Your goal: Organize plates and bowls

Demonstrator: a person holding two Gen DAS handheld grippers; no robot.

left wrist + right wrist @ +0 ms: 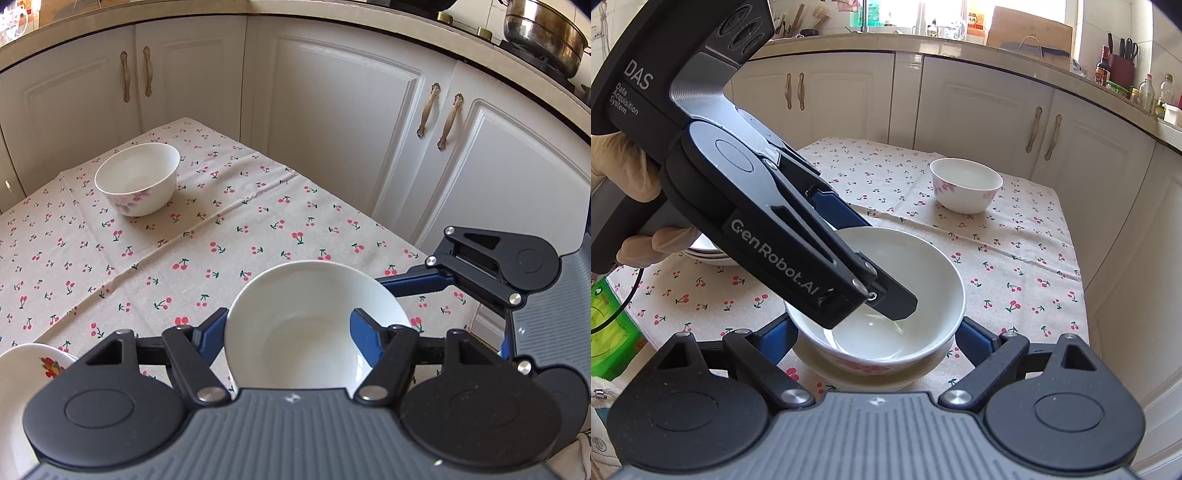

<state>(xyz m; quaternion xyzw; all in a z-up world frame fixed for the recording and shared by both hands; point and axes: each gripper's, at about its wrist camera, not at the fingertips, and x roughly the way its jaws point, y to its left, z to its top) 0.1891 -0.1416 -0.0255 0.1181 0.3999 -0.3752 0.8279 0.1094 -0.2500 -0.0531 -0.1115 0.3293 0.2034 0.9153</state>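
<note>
Right wrist view: left claw (886,295) pinches the bowl (886,280) wall to nest it, while right claw (875,336) stands apart around the lower bowl (849,373) to steady it.

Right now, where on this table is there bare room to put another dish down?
Bare cloth lies between the far floral bowl and the near stacked bowls, and right of those toward the cabinet-side edge. The near-left is crowded: plates, the stacked bowls, with left gripper and right gripper around them.
</note>
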